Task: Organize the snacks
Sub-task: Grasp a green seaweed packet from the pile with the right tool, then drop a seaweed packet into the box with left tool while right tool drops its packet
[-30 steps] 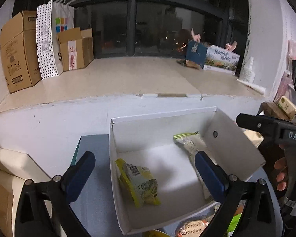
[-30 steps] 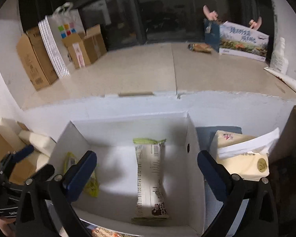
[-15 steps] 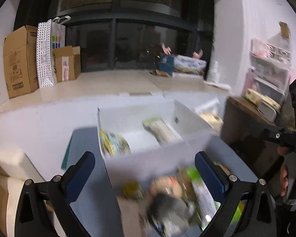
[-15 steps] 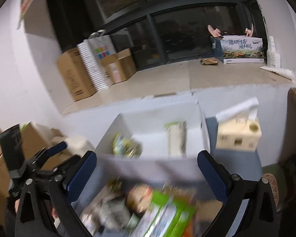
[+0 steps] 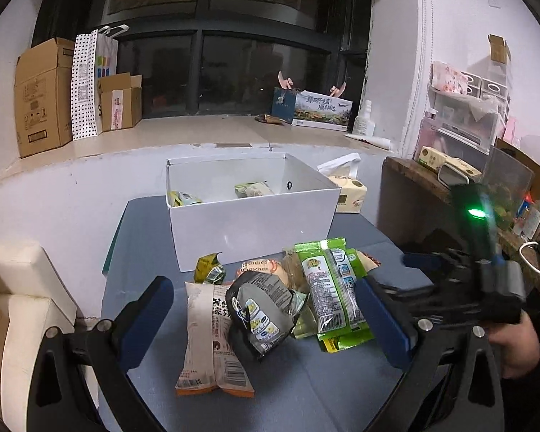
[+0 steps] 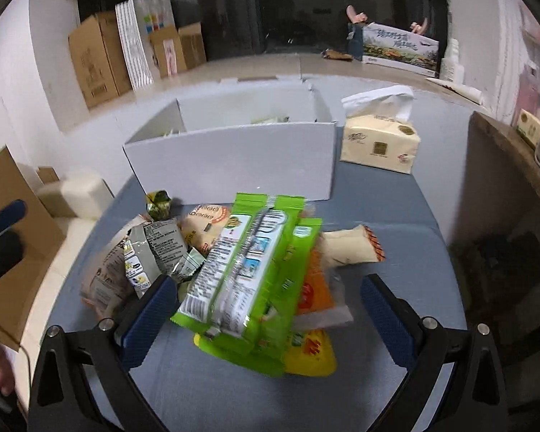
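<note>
A pile of snack packets lies on the blue table in front of a white box point(image 5: 252, 216). The box point(image 6: 234, 158) holds a yellow-green packet point(image 5: 183, 198) and a pale packet point(image 5: 253, 189). In the pile are a grey packet point(image 5: 261, 309), a beige packet point(image 5: 208, 334) and a bright green packet point(image 5: 329, 280). My left gripper point(image 5: 266, 324) is open, its pads on either side of the grey packet, above it. My right gripper point(image 6: 268, 318) is open over the green packet point(image 6: 241, 277). An orange packet point(image 6: 313, 288) lies under the green one.
A tissue pack point(image 6: 379, 142) stands right of the box. A wooden shelf point(image 5: 432, 187) with clutter is at the right. Cardboard boxes point(image 5: 41, 97) and a dotted bag point(image 5: 86, 86) stand on the window ledge. A cream cushion point(image 5: 14, 288) is at the left.
Both grippers have pulled back and away from the box interior. They now hover over the snack pile in front of it, still open and empty.
</note>
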Tool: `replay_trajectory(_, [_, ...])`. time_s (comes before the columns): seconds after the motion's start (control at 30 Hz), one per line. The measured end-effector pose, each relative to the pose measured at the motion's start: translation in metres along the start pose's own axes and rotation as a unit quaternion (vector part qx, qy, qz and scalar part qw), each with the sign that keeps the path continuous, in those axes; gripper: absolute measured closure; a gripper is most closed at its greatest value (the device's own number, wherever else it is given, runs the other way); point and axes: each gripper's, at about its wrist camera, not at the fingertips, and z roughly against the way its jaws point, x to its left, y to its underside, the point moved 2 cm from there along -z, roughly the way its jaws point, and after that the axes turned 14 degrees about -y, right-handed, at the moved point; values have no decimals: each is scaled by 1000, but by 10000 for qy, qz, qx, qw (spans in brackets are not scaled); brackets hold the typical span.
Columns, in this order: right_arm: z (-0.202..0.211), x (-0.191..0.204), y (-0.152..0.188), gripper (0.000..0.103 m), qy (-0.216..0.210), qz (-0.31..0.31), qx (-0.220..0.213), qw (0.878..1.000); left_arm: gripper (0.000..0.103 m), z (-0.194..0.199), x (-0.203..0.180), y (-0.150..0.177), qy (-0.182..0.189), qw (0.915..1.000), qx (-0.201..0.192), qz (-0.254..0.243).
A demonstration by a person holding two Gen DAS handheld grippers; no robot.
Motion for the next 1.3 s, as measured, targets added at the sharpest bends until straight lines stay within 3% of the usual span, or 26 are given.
replay_trajectory(0.3, [-88, 1, -7, 0, 721, 156, 725, 9946, 0, -8, 3, 12, 5, 9999, 132, -47])
replay_trajectory(0.33, [-92, 1, -5, 2, 873, 265, 749, 9930, 0, -11, 4, 14, -4, 9999, 167, -30])
replay_trajectory(0.43, [-91, 4, -3, 27, 1278, 633, 686, 9874, 0, -15, 8, 17, 11, 9997, 235, 59])
replay_trajectory(0.57, [-80, 1, -4, 34, 1052, 533, 622, 9911, 0, -13, 8, 16, 43, 9998, 180, 73])
replay_trajectory(0.77, [-32, 2, -21, 36, 268, 293, -206, 9990, 0, -17, 4, 11, 128, 9997, 195, 80])
replay_trajectory(0.9, [19, -2, -35, 36, 55, 212, -713, 9972, 0, -28, -16, 6, 366, 9988, 326, -12])
replay_trajectory(1.1, [95, -33, -19, 36, 158, -3, -1186, 9928, 0, -61, -77, -6, 905, 9938, 592, -257])
replay_trajectory(1.3, [139, -79, 13, 36, 475, -461, -1401, 9879, 0, -115, -128, -7, 951, 9884, 1132, -357])
